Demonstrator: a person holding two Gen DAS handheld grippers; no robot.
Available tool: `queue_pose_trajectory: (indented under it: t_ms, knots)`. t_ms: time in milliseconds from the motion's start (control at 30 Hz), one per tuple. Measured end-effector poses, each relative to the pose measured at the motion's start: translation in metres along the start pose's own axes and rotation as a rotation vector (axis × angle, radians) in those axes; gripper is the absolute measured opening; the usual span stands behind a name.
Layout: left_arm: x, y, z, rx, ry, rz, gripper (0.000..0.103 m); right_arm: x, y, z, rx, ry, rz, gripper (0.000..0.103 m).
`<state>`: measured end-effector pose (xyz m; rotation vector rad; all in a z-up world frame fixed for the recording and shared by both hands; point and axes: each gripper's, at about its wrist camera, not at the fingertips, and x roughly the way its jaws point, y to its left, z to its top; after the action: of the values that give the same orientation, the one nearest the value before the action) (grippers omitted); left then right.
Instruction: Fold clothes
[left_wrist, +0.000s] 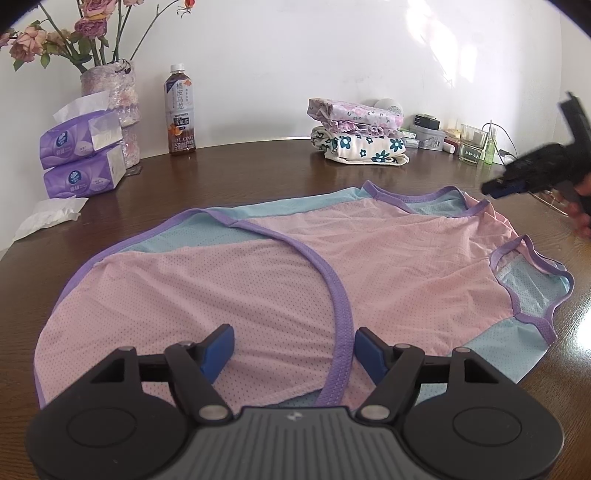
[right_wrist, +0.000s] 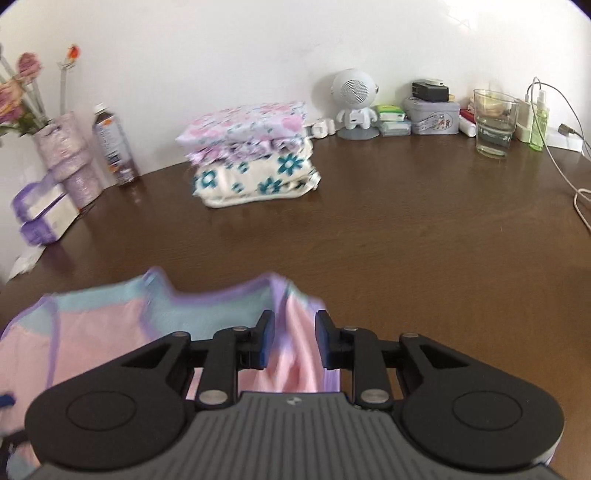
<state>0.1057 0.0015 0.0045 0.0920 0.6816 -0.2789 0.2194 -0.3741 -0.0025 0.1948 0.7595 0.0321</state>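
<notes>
dark wooden table (left_wrist: 258, 166); pink mesh vest (left_wrist: 280, 266) spread flat at near centre, long axis left-right, neck and armholes to the right. left gripper (left_wrist: 293, 345) spread over its near hem. right gripper (right_wrist: 291, 341) nearer the shoulder end, jaws apart around a pink fold, not clamped.

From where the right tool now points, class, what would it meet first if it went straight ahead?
Probably the pink garment bunched between the open right tool's fingers. Beyond that comes bare table; the folded stack lies slightly left of its line. Depth is uncertain.
</notes>
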Motion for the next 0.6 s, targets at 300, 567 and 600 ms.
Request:
queue_pose_trajectory:
  t_ms: [300, 567, 600]
  knots:
    - [0.000, -0.001, 0.000, 0.003, 0.002, 0.007, 0.071, -0.019, 0.021, -0.046, -0.078, 0.026, -0.034, 0.005]
    - [0.000, -0.002, -0.001, 0.003, 0.002, 0.013, 0.071, -0.028, 0.012, -0.044, -0.040, 0.037, -0.017, 0.013]
    - [0.000, -0.002, -0.001, 0.002, 0.002, 0.013, 0.071, -0.026, 0.011, -0.045, -0.030, 0.041, -0.015, 0.016]
